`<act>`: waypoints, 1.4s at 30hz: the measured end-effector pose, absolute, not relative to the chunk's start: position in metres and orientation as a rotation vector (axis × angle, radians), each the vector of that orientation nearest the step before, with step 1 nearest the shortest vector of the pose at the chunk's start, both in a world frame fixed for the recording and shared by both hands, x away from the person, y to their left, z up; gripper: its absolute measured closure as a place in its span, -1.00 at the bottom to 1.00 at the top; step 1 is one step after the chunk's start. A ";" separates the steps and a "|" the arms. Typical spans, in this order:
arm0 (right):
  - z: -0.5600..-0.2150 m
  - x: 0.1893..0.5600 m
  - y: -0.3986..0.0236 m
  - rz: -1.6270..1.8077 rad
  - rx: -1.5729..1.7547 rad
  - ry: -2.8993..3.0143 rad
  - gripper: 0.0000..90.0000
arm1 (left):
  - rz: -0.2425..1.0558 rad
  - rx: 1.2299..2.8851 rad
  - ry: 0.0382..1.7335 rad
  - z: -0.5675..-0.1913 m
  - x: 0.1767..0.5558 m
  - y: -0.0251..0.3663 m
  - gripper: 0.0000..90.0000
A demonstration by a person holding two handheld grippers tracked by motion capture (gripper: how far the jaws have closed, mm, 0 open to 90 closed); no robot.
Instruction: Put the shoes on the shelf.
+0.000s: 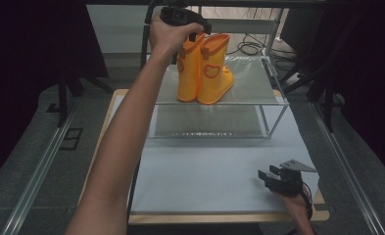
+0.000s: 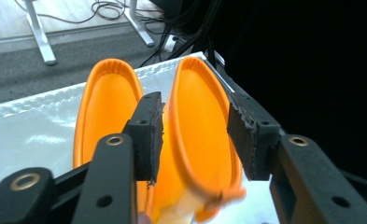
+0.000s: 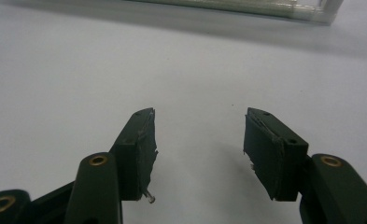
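Note:
A pair of orange rubber boots (image 1: pixel 205 68) stands upright, side by side, on the top shelf of a clear rack (image 1: pixel 251 90). My left gripper (image 1: pixel 199 33) is at the boots' tops, held by an arm stretched far forward. In the left gripper view its jaws (image 2: pixel 195 112) straddle the mouth of the right-hand boot (image 2: pixel 197 154): one pad sits between the two boots, the other outside. The pads do not press on the rim, so it is open. The other boot (image 2: pixel 104 112) stands beside it. My right gripper (image 1: pixel 271 176) rests open on the white table top, with nothing between its jaws (image 3: pixel 200 126).
The rack has a lower shelf (image 1: pixel 204 122) and thin clear legs, and stands at the far half of the white table top (image 1: pixel 204 181). Cables lie on the floor (image 1: pixel 251 48) behind it. Black stands and dark curtains flank the table.

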State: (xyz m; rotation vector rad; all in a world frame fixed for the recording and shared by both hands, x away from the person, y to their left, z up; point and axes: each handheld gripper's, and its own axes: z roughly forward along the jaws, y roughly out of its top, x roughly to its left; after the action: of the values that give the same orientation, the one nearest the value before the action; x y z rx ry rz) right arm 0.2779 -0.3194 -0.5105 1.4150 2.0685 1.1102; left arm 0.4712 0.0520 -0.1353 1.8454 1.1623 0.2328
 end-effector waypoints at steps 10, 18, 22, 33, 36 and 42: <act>-0.509 0.277 -0.325 1.105 1.432 2.044 -0.04 | 0.267 1.886 1.120 -0.151 0.420 0.098 0.90; -0.510 0.277 -0.322 1.096 1.418 2.055 -0.03 | 0.256 1.978 1.103 -0.181 0.406 0.111 0.99; -0.511 0.278 -0.320 1.091 1.413 2.064 -0.04 | 0.259 1.993 1.133 -0.199 0.406 0.117 0.99; -0.511 0.278 -0.321 1.091 1.410 2.063 -0.03 | 0.253 2.004 1.225 -0.258 0.437 0.115 0.99; -0.511 0.278 -0.323 1.093 1.417 2.063 -0.03 | 0.230 2.023 1.236 -0.274 0.449 0.111 1.00; -0.513 0.279 -0.325 1.092 1.427 2.057 -0.03 | 0.206 2.013 1.287 -0.298 0.464 0.111 1.00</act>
State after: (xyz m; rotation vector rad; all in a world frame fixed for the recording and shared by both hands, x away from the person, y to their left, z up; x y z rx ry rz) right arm 0.2790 -0.3253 -0.5127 1.4269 2.0573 1.0924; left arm 0.4638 0.1113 -0.2981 2.0129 1.2865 0.2057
